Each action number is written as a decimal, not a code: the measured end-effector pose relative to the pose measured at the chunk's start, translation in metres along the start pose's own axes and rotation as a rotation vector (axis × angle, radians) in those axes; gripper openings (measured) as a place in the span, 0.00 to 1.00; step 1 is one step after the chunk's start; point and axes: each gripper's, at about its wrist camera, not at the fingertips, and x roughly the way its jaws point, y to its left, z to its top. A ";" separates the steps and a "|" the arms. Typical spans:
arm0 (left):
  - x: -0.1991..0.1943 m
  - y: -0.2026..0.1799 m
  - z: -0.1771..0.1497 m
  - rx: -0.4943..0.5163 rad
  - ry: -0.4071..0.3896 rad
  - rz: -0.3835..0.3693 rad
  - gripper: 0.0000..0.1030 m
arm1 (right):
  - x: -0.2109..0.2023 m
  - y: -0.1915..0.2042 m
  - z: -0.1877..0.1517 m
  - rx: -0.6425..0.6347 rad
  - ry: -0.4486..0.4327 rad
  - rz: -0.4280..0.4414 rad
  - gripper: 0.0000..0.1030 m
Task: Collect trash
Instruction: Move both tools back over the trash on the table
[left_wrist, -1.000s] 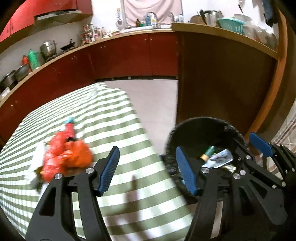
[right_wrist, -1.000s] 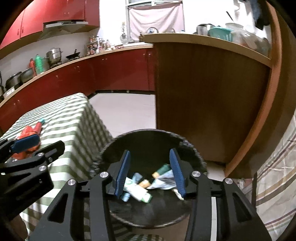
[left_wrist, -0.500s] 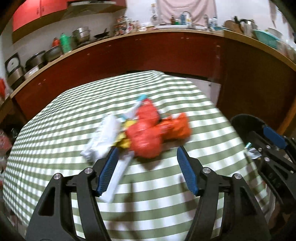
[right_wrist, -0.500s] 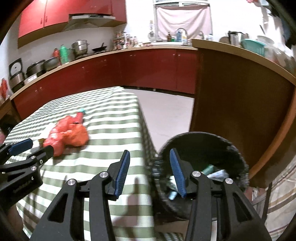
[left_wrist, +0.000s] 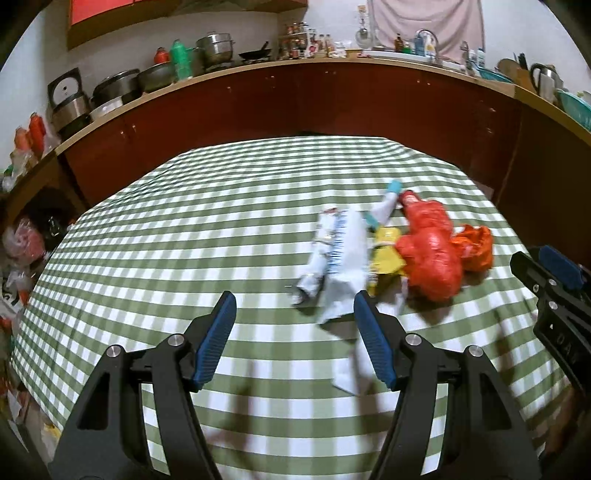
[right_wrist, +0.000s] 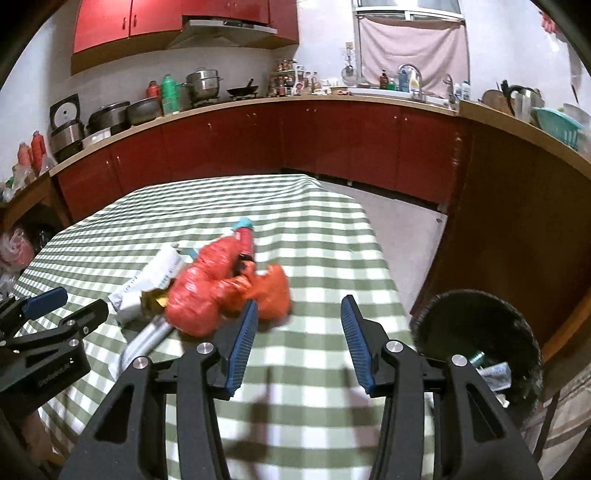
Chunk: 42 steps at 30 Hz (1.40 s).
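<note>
Step in hand: approach to the next pick, with the left gripper (left_wrist: 293, 334) and right gripper (right_wrist: 297, 338) both wide open and empty above the checked table (left_wrist: 184, 229). The trash pile (left_wrist: 391, 254), crumpled red and orange bags over white and yellow wrappers, lies at 1 o'clock of the left gripper. The next move likely calls for closing on one piece and carrying it to the black bin (right_wrist: 480, 332) at 3 o'clock of the right gripper.

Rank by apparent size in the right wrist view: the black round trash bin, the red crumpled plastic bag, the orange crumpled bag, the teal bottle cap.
1. Black round trash bin, largest, though nearer the camera.
2. Red crumpled plastic bag.
3. Orange crumpled bag; motion blur softens its edges.
4. Teal bottle cap, smallest, also farthest.
</note>
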 end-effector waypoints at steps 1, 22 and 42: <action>0.001 0.004 0.000 -0.006 0.001 0.003 0.63 | 0.002 0.004 0.001 -0.003 0.002 0.002 0.47; 0.025 0.047 -0.001 -0.079 0.040 0.012 0.63 | 0.046 0.035 0.021 -0.031 0.098 0.008 0.59; 0.026 0.034 -0.002 -0.074 0.042 -0.007 0.63 | 0.035 0.026 0.011 -0.045 0.111 0.023 0.24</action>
